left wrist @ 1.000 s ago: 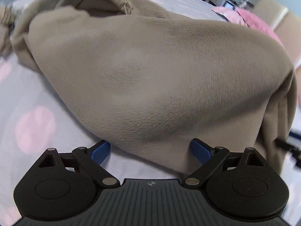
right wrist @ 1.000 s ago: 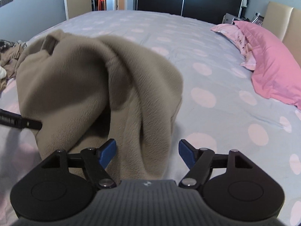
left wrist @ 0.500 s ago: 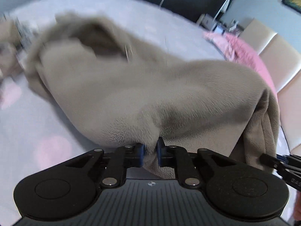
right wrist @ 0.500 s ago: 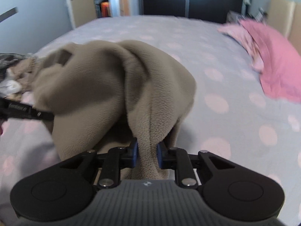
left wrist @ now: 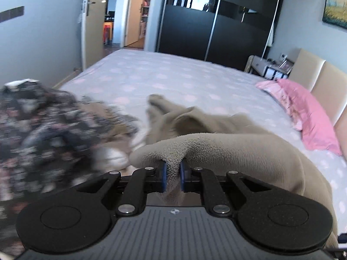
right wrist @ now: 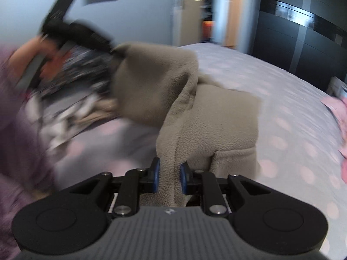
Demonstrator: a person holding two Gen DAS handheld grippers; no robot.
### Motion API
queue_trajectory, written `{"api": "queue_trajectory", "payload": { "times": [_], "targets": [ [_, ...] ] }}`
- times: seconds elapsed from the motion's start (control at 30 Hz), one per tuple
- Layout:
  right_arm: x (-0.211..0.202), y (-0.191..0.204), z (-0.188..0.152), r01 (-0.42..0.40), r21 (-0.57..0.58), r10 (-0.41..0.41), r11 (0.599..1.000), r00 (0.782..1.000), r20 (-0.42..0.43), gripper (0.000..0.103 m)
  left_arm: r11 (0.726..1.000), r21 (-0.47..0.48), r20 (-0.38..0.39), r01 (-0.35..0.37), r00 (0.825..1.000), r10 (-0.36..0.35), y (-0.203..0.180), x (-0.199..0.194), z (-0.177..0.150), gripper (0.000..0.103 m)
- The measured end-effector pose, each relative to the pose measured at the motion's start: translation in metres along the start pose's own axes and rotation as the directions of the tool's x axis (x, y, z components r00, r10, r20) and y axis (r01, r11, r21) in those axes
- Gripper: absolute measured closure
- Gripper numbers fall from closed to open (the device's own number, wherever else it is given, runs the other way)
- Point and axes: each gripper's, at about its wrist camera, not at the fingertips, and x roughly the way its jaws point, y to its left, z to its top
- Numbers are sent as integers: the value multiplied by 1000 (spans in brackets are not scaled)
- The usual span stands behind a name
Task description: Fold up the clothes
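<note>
A beige fleece garment (left wrist: pixel 234 145) hangs lifted between both grippers above the bed. In the left wrist view my left gripper (left wrist: pixel 173 174) is shut on a bunched edge of the fleece, which drapes off to the right. In the right wrist view my right gripper (right wrist: pixel 169 176) is shut on another thick fold of the same beige fleece garment (right wrist: pixel 208 121), whose lower part still trails on the bed. At the upper left of that view the other gripper (right wrist: pixel 65 30), blurred, holds the far corner of the cloth, with a hand and purple sleeve beside it.
The bed (left wrist: pixel 177 80) has a lilac cover with pink dots. A heap of dark patterned clothes (left wrist: pixel 43 134) lies at the left. A pink pillow (left wrist: pixel 308 117) rests by the beige headboard at the right. A black wardrobe (left wrist: pixel 216 21) and an open door stand behind.
Both grippers went from open beside the fleece to shut on its edges, then rose and lifted it off the bed. The views now look across the room.
</note>
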Motion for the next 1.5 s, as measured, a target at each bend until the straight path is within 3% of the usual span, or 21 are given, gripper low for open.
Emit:
{"api": "queue_trajectory", "payload": {
  "times": [0.13, 0.27, 0.4, 0.53, 0.63, 0.73, 0.83, 0.97, 1.07, 1.13, 1.23, 1.37, 1.5],
  "targets": [
    [-3, 61, -5, -152, -70, 147, 986, 987, -69, 82, 997, -1, -103, -79, 992, 79, 30, 0, -23, 93],
    [19, 105, -22, -285, -109, 259, 952, 945, -201, 82, 988, 10, -221, -153, 963, 152, 63, 7, -62, 93],
    [49, 118, -39, -314, -75, 276, 946, 906, -320, 80, 986, 31, -318, -163, 934, 165, 74, 19, -92, 92],
    [58, 114, -37, -308, -79, 262, 948, 899, -352, 72, 990, 72, -368, -120, 920, 138, 67, 19, -100, 86],
    [51, 111, -24, -296, -108, 242, 949, 905, -349, 64, 988, 119, -350, -96, 927, 132, 60, 8, -98, 79],
    [40, 102, -5, -278, -117, 227, 953, 917, -329, 63, 992, 117, -312, -37, 947, 72, 51, -7, -87, 68],
    [26, 83, 20, -222, -140, 175, 965, 942, -286, 53, 988, 147, -256, 40, 967, -1, 34, -14, -72, 51],
    [39, 43, 52, -86, -188, 39, 978, 970, -241, 51, 967, 218, -232, 130, 970, -78, 8, 17, -59, 49],
    [66, -1, 65, -25, -182, -15, 983, 976, -215, 52, 953, 221, -215, 209, 963, -162, -1, 51, -57, 49],
    [89, -36, 72, 10, -174, -46, 985, 977, -206, 52, 939, 256, -227, 232, 958, -175, -7, 75, -58, 49],
    [124, -87, 80, 66, -199, -109, 978, 971, -213, 46, 916, 304, -296, 261, 940, -169, -12, 118, -64, 49],
    [185, -144, 90, 93, -229, -152, 969, 955, -256, 45, 920, 283, -379, 271, 913, -152, -7, 164, -76, 49],
    [239, -186, 98, 54, -270, -135, 961, 947, -291, 39, 915, 267, -456, 301, 876, -155, -3, 193, -88, 49]
  ]
}}
